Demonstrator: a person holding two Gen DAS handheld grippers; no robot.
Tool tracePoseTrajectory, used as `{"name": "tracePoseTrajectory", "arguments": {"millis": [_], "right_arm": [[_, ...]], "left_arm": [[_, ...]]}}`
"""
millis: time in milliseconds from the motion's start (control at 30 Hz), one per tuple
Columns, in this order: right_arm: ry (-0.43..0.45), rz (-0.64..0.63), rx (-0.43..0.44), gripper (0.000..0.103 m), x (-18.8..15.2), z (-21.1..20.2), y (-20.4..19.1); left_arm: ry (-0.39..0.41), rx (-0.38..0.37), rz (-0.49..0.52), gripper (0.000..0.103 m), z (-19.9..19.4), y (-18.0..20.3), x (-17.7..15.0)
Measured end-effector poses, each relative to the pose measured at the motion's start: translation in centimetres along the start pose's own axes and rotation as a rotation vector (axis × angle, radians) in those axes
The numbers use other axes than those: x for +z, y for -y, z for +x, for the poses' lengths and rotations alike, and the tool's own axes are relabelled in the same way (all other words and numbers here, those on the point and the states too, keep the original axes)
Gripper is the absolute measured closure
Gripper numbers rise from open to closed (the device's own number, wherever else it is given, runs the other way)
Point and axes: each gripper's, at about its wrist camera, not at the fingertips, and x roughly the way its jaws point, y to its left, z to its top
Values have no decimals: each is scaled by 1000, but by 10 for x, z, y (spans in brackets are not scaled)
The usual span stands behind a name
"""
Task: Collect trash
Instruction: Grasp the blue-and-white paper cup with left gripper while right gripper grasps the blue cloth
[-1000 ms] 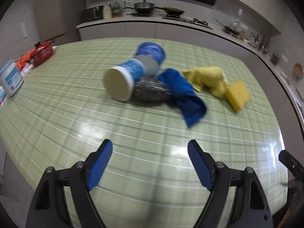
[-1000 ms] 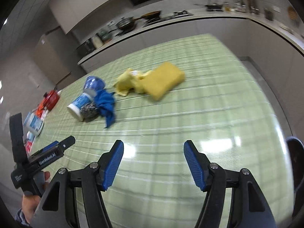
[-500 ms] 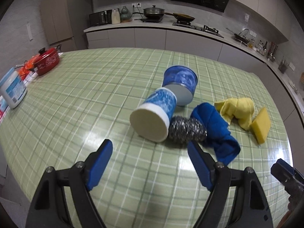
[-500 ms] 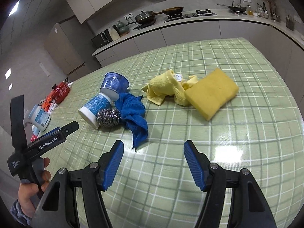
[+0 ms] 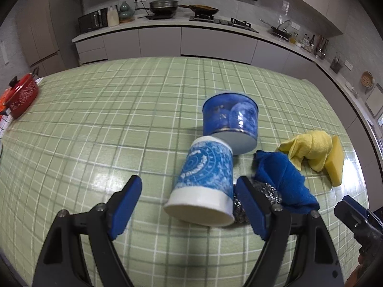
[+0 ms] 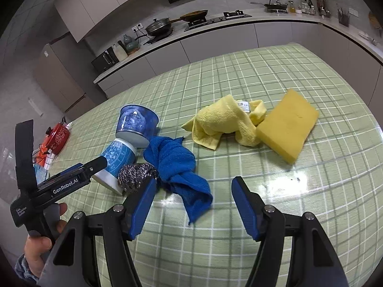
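A blue-and-white paper cup (image 5: pixel 205 181) lies on its side on the green checked table (image 5: pixel 95 124), its mouth toward me. A clear blue plastic cup (image 5: pixel 231 124) lies behind it. A steel scourer (image 5: pixel 275 195), a blue cloth (image 5: pixel 280 177), a yellow cloth (image 5: pixel 308 148) and a yellow sponge (image 5: pixel 336 165) lie to the right. My left gripper (image 5: pixel 189 205) is open, its fingers either side of the paper cup's mouth. My right gripper (image 6: pixel 192 208) is open just before the blue cloth (image 6: pixel 179 165); the scourer (image 6: pixel 135 174) is by its left finger.
A red pot (image 5: pixel 21 95) stands at the table's left edge. A kitchen counter (image 5: pixel 167 26) with pans and a microwave runs behind the table. The left gripper's body and the hand holding it show at the left of the right wrist view (image 6: pixel 55 186).
Both grippers have moved forward toward the pile. The paper cup now lies between the left gripper's fingers, and the blue cloth lies close before the right gripper. Both stay open.
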Motion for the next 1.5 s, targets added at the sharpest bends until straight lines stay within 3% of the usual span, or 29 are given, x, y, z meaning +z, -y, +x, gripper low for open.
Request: {"name": "tracePoseTrajectory", "arguments": {"millis": [433, 700, 900, 1033, 1167, 1333, 1500], "right_arm": [[-43, -6, -57, 35, 13, 50, -28], [-83, -20, -48, 35, 21, 83, -36], [-103, -38, -33, 35, 20, 94, -41], [-108, -53, -28, 51, 18, 95, -41], [-104, -76, -20, 58, 15, 92, -42], [-85, -83, -12, 61, 10, 80, -42], [-81, -82, -18, 61, 2, 61, -35]], "left_arm": [[-70, -87, 33, 19, 22, -3, -4], [-87, -124, 30, 20, 28, -1, -4], [-83, -162, 15, 28, 29, -4, -4], [-69, -174, 6, 31, 26, -10, -8], [-57, -190, 4, 36, 21, -15, -14], [-39, -200, -13, 43, 10, -22, -22], [-44, -193, -11, 44, -3, -33, -32]]}}
